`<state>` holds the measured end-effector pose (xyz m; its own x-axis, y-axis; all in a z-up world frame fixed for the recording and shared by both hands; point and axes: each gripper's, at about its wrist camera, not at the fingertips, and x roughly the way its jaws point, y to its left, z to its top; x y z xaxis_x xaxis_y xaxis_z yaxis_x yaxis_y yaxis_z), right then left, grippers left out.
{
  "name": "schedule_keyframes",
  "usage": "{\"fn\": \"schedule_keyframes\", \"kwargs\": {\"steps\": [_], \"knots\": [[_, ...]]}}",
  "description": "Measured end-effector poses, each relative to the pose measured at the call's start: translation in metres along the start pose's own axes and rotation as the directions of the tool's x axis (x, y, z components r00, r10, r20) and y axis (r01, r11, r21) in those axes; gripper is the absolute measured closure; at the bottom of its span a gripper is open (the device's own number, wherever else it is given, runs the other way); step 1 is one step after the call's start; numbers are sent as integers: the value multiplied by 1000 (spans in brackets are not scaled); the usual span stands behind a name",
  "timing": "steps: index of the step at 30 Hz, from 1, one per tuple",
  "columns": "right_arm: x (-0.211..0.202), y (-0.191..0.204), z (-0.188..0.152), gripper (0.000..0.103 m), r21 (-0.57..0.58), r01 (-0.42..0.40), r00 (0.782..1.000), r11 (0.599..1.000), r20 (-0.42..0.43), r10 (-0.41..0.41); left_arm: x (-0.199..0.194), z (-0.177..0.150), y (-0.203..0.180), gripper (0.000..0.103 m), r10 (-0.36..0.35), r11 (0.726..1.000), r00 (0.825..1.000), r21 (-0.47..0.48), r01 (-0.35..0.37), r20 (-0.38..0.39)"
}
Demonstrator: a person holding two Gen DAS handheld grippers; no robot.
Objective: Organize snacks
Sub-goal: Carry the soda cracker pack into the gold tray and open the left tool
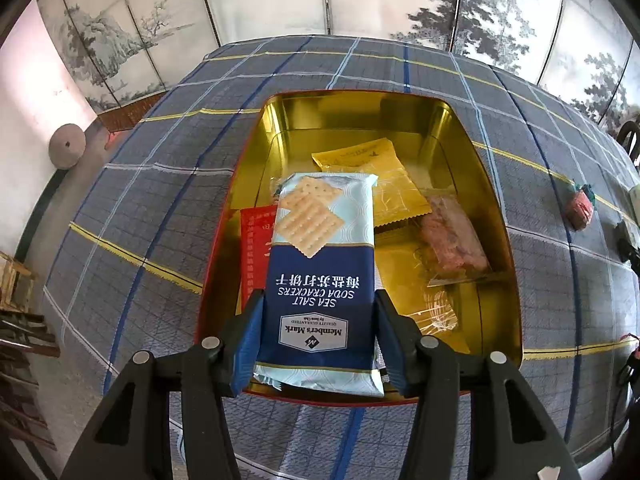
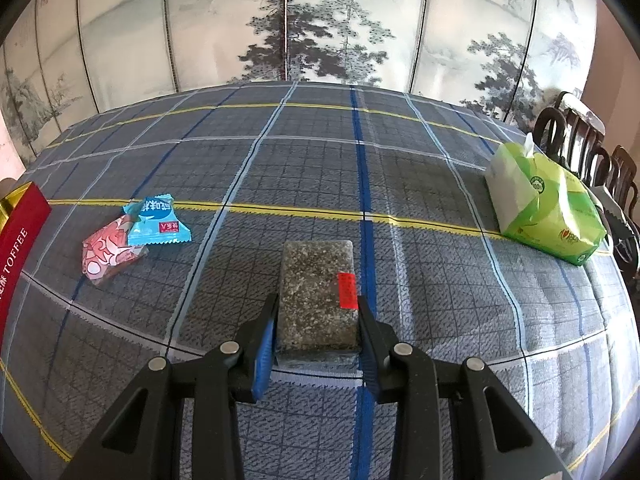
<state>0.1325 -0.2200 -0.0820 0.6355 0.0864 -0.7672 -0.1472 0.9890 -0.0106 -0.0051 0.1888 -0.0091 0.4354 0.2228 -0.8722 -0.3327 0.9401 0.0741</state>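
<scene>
From the left wrist, the left gripper (image 1: 318,332) has a packet of soda crackers (image 1: 320,276) between its fingers, over the near end of an open gold-lined tin (image 1: 360,112) that sits on the checked tablecloth (image 1: 152,200); the blue pads lie along the packet's two sides, but whether they press or have let go I cannot tell; the packet's far end lies over the things already in the tin. Inside are a yellow packet (image 1: 384,184), a red packet (image 1: 254,248) half hidden under the crackers, a clear-wrapped pink snack (image 1: 452,240) by the right wall, and more clear wrappers near the front; so several snacks look to be put away. A small red sweet (image 1: 580,208) lies on the cloth well to the right of the tin.

From the right wrist, the right gripper (image 2: 316,336) is clenched on a dark speckled bar (image 2: 318,296) with a red sticker, which rests on or just above the cloth; it is still outside the tin. Further left, a pink packet (image 2: 108,256) and a blue packet (image 2: 158,220) lie touching on the cloth, near the tin's red side at the picture's edge; a green tissue pack (image 2: 552,216) stands far right and is probably no snack.

My judgement: the task is perhaps past halfway; the crackers need releasing, and the bar and the loose packets remain.
</scene>
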Motion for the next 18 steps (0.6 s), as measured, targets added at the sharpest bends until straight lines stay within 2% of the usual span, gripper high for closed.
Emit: {"fn": "schedule_keyframes", "kwargs": {"steps": [4,6,18], "knots": [[0,1,1,67,6,6,1000,1000,-1,-6,1,0,1,49,-7,1000,1000,4,7,-1],[0,0,1,67,8,9,1000,1000,-2,-9,1,0,1,44,-9,1000,1000,3,9,-4],[2,3,7,67,27,60,998,998,-22,-59,-6,-3,5,33,-36,999,999,27,35,25]]}}
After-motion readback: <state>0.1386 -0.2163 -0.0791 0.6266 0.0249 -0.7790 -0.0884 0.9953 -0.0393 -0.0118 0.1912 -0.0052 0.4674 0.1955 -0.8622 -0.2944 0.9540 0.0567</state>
